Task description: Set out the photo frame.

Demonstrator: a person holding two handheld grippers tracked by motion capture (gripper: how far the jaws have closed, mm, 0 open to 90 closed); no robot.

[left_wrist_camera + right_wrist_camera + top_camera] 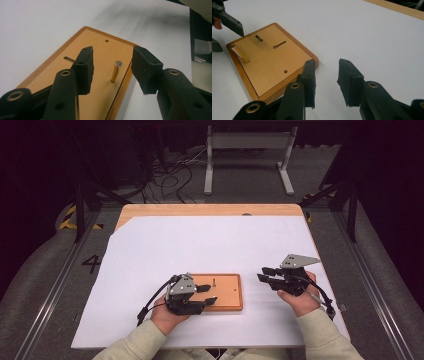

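A flat wooden board lies on the white sheet in front of the person. A brass peg stands upright near the board's edge. My left gripper reaches over the board's left end. Its jaws stand on either side of the peg with a gap on both sides, open. The board also bears a small hole and a dark peg farther in. My right gripper hovers to the right of the board, open and with nothing between its jaws. The board lies ahead of it to the left.
A white sheet covers most of the wooden table. Beyond the table's far edge a grey metal stand and loose cables sit on the floor. Rails run along both sides of the table.
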